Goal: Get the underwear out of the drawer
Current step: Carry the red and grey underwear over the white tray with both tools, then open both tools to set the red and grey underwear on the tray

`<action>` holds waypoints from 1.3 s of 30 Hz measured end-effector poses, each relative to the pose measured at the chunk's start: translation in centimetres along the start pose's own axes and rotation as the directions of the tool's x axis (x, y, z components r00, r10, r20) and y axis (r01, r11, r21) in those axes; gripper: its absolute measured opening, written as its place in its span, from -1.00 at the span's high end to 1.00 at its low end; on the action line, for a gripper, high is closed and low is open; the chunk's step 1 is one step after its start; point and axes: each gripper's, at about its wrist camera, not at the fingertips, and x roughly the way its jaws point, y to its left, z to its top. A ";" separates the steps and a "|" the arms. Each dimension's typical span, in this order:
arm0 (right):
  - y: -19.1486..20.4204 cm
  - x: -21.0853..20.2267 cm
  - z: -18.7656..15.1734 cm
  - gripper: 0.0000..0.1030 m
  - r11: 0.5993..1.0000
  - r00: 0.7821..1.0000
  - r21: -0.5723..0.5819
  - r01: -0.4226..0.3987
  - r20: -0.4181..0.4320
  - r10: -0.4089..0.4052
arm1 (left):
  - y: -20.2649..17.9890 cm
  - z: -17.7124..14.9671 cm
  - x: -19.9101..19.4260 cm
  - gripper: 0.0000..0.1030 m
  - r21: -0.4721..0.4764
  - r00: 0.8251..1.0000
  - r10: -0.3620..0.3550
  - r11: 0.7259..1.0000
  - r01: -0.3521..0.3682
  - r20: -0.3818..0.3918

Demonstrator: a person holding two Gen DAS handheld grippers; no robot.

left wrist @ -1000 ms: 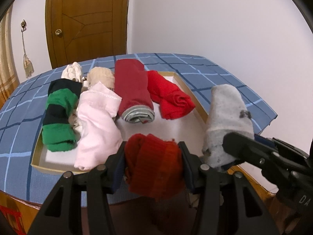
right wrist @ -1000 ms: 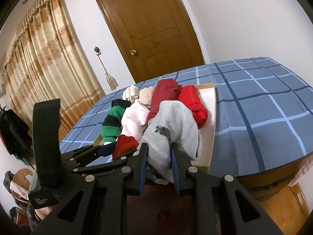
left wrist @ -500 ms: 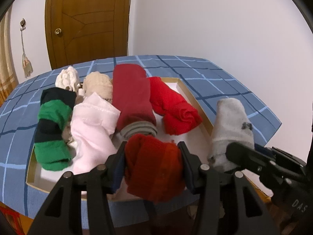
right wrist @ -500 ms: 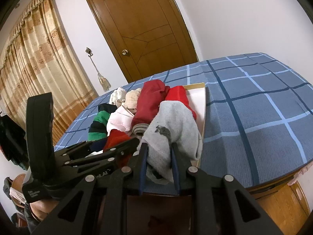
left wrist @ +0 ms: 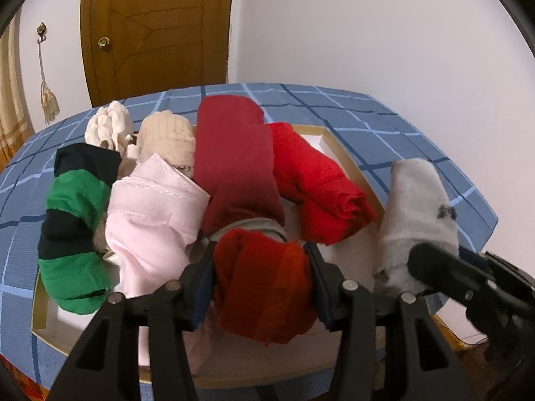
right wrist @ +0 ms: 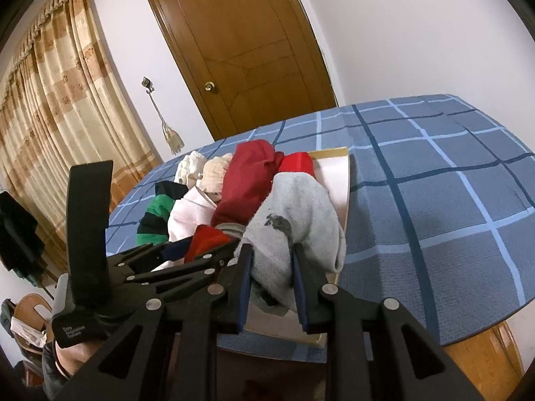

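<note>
The left gripper (left wrist: 259, 267) is clamped on a dark red rolled garment (left wrist: 264, 280), which fills the whole gap between its two fingers and bulges out above and below them. The roll sits over the near end of the shallow drawer tray (left wrist: 354, 163), which lies on a table under a blue checked cloth (left wrist: 384, 123).

From the left inside the tray lie a green and black striped roll (left wrist: 72, 224), a pale pink folded piece (left wrist: 150, 214) just beside it, a cream bundle (left wrist: 107, 127) and a beige knitted bundle (left wrist: 167, 137) behind those two, then a long dark red roll with a grey band (left wrist: 234, 163) and a bright red roll (left wrist: 321, 187) touching it on its right. These lie close together; the pink piece and the long red roll press right up to the held garment.

Further right, the right gripper (right wrist: 272, 267) has its jaws drawn narrow and pinches a grey garment with a dark mark (right wrist: 294, 220); the cloth squeezes between the pads and spreads wider beyond the fingertips, over the tray's right edge. In the left wrist view the same grey piece stands just right of the bright red roll.

A wooden door (right wrist: 247, 50) and a striped curtain (right wrist: 57, 107) stand behind the table.
</note>
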 end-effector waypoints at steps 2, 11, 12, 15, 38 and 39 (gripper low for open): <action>0.1 0.5 0.0 0.51 1.000 1.000 -0.008 0.006 -0.010 -0.006 | 0.1 0.0 0.2 0.03 -0.003 1.000 0.000 1.000 0.000 -0.001; -0.5 3.9 0.1 0.51 1.000 0.997 -0.005 0.017 -0.075 -0.018 | 0.3 0.2 1.9 -0.01 0.010 0.998 0.055 0.998 -0.055 -0.001; -0.7 4.3 0.0 0.51 1.000 0.996 0.006 0.012 -0.085 -0.012 | 0.3 0.2 2.2 -0.05 0.012 0.998 0.064 0.998 -0.064 -0.001; -1.0 5.0 -0.1 0.51 1.000 0.995 0.013 0.010 -0.100 -0.008 | 0.3 0.1 2.7 -0.18 0.014 0.995 0.098 0.995 -0.098 -0.003; -1.7 5.0 0.5 0.34 0.998 0.990 -0.008 -0.058 -0.131 0.056 | 1.1 0.3 2.0 -0.78 -0.053 0.995 0.091 0.994 -0.092 -0.032; -1.9 4.7 0.5 0.27 0.997 0.989 0.011 -0.076 -0.124 0.077 | 1.2 0.3 1.7 -0.81 -0.064 0.996 0.085 0.994 -0.086 -0.022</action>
